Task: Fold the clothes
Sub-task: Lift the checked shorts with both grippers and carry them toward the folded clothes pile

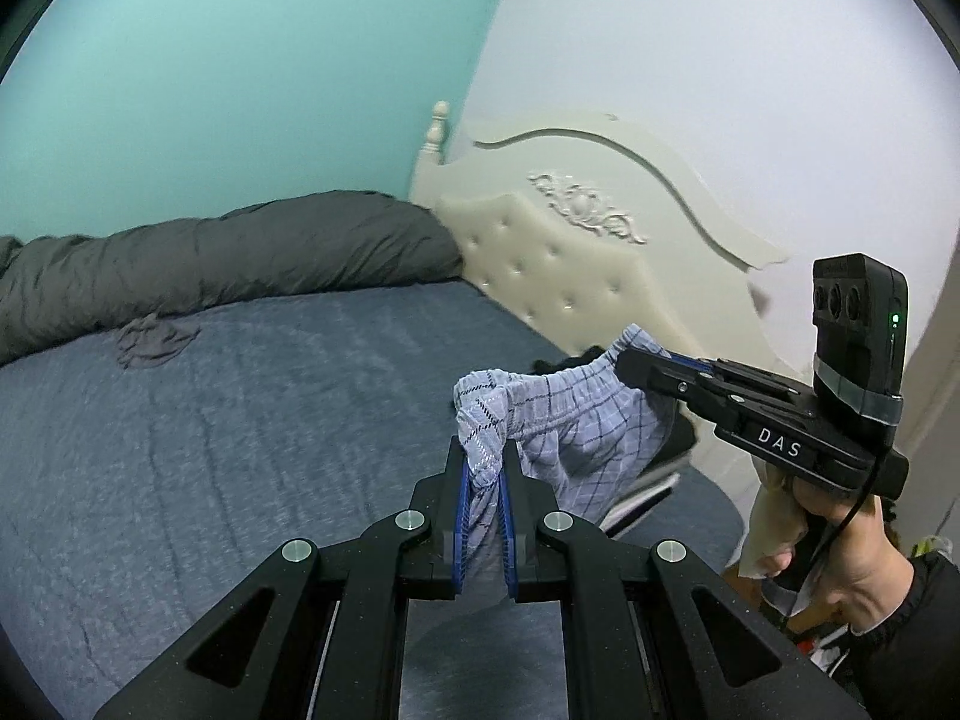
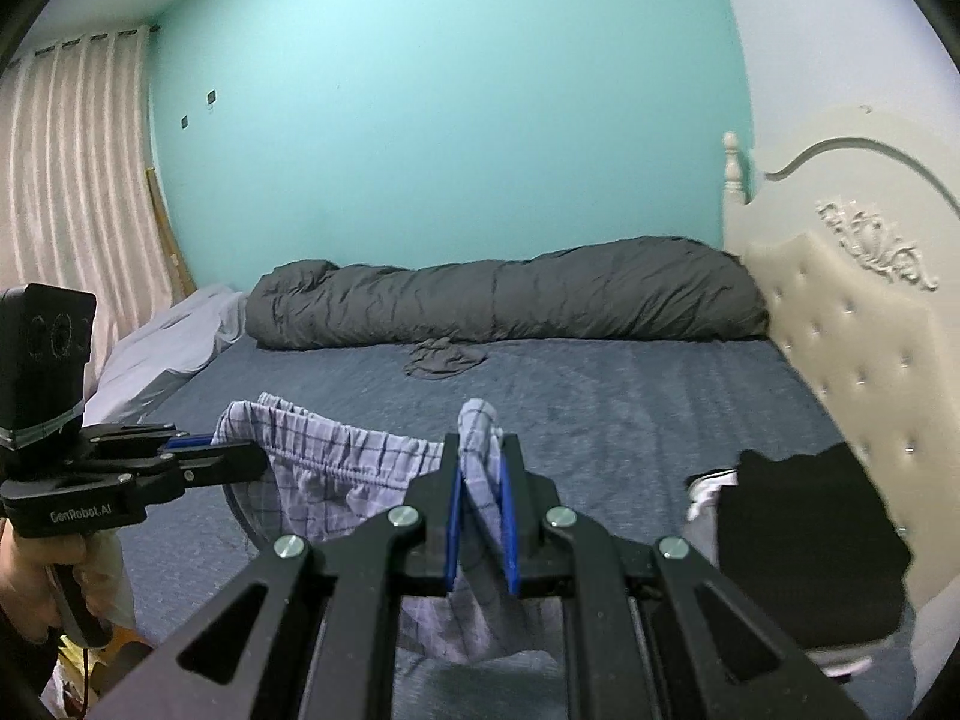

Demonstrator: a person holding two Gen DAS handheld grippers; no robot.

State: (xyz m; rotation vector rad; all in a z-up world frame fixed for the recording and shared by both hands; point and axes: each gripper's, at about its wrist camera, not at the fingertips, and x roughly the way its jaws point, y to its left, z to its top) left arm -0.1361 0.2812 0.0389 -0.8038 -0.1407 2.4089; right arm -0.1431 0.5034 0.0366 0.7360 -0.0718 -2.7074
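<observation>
Left wrist view: one pale blue checked pair of cotton shorts hangs in the air above the blue quilted bed, stretched by its elastic waistband between two grippers. The left gripper is clamped on one gathered waistband corner; the right gripper, in a hand, pinches the other. One rolled grey duvet lies along the far edge

Right wrist view: same one pair of shorts, waistband sagging between both clamped grippers, one black garment near the cream headboard
</observation>
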